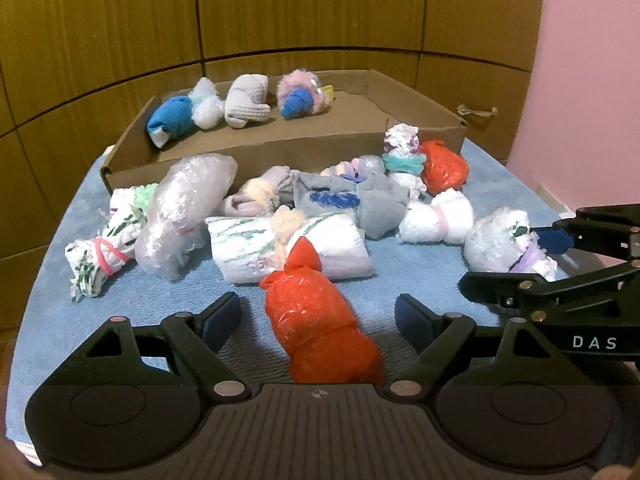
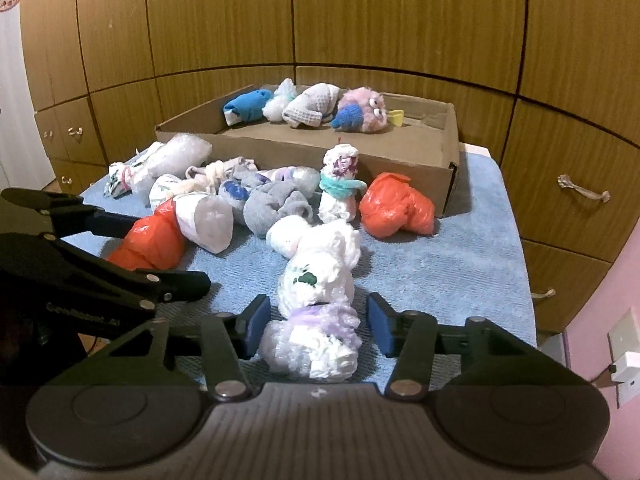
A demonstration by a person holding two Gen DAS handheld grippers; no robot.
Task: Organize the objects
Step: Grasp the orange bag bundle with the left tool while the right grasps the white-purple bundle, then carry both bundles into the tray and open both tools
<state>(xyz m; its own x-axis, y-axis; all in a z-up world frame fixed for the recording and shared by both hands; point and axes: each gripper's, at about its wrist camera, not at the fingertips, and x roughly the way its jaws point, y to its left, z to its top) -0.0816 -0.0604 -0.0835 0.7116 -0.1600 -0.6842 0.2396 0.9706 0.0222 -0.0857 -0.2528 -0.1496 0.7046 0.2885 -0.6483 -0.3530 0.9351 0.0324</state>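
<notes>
Bundles crowd the blue towel point(image 1: 60, 272), and we have a gripper over one each. Our left gripper point(image 1: 318, 316) is spread wide around the near orange bundle point(image 1: 316, 328), pads clear on both sides. Our right gripper point(image 2: 318, 328) straddles the white bundle with the lilac band point(image 2: 312, 320); its left pad looks to be touching the wrap, the right pad stands just off, so nothing is pinched yet. The cardboard box point(image 1: 256, 160) sits at twelve o'clock with four bundles along its far wall. Risk, as we judge it: the plastic is slick and squashy, so a squeeze may spit the bundle out. The white one also leans on its neighbour at twelve, and lifting could drag that along.
</notes>
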